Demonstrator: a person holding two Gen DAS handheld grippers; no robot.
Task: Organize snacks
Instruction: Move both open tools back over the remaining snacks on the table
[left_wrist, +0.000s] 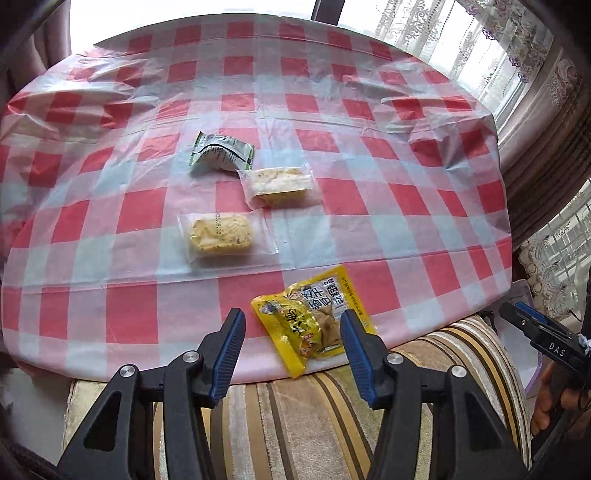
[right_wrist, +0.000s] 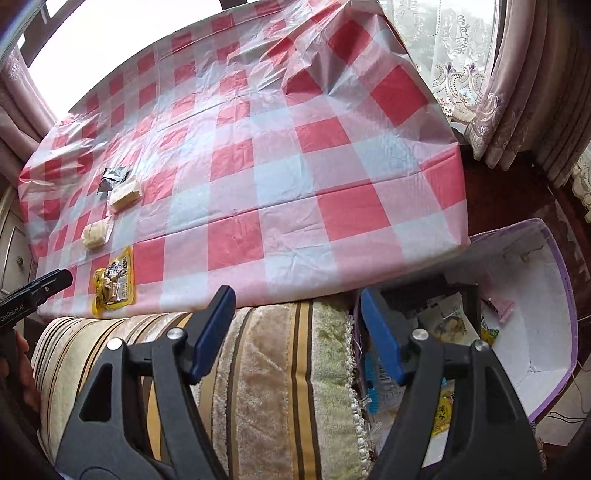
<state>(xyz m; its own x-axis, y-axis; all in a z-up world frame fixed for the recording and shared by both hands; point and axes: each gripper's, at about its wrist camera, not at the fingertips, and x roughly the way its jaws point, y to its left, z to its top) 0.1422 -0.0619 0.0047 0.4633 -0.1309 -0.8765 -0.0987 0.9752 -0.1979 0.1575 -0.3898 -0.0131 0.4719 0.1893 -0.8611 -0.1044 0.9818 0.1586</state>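
My table (left_wrist: 369, 229) fills most of what I see, under a red-and-white checked plastic cloth (right_wrist: 332, 155), with lace curtains (left_wrist: 532, 74) and a bright window behind. A striped cushion (right_wrist: 266, 369) sits below its near edge, and a purple-rimmed box (right_wrist: 554, 295) already holding snacks stands beside it. Four packets remain on the cloth. My left tongs (left_wrist: 293, 350) stand apart and empty at the yellow packet (left_wrist: 314, 325); I should take it across the middle. My right tongs (right_wrist: 297, 332) are wide and empty near the box.
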